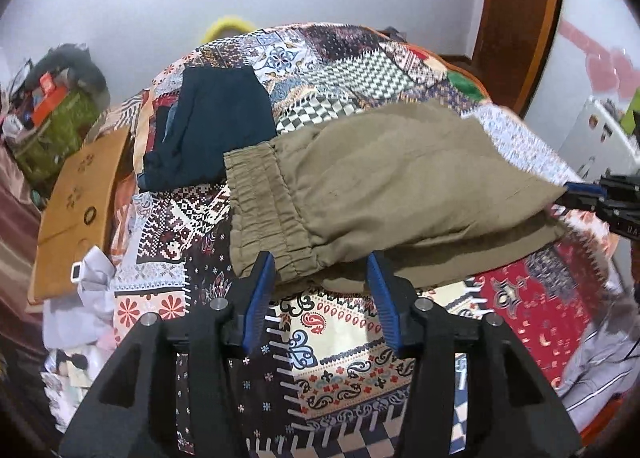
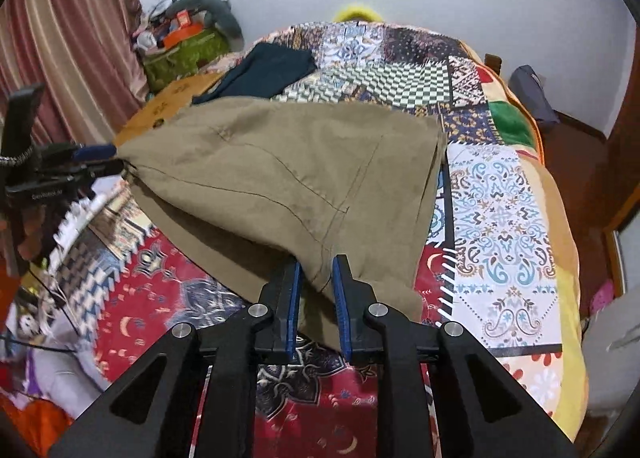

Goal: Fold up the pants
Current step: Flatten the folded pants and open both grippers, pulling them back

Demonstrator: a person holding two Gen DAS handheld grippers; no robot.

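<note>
The khaki pants (image 1: 384,185) lie folded across the patchwork bedspread (image 1: 344,342). Their elastic waistband (image 1: 264,209) is on the left in the left wrist view. My left gripper (image 1: 320,270) stands open over the near waistband corner, with the cloth's edge between its blue pads and neither pad pressing on it. My right gripper (image 2: 317,278) is at the near corner of the pants (image 2: 288,173). Its jaws are narrowly apart, with a fold of cloth lying loose between them. Each gripper shows at the edge of the other's view: the right gripper (image 1: 580,193) and the left gripper (image 2: 96,153).
A dark teal folded garment (image 1: 216,125) lies on the bed beyond the waistband. A brown board (image 1: 76,209) and a green bag (image 1: 56,129) with clutter sit at the bed's left side. A wooden door (image 1: 520,17) stands at the far right, and striped curtains (image 2: 60,37) hang on the left.
</note>
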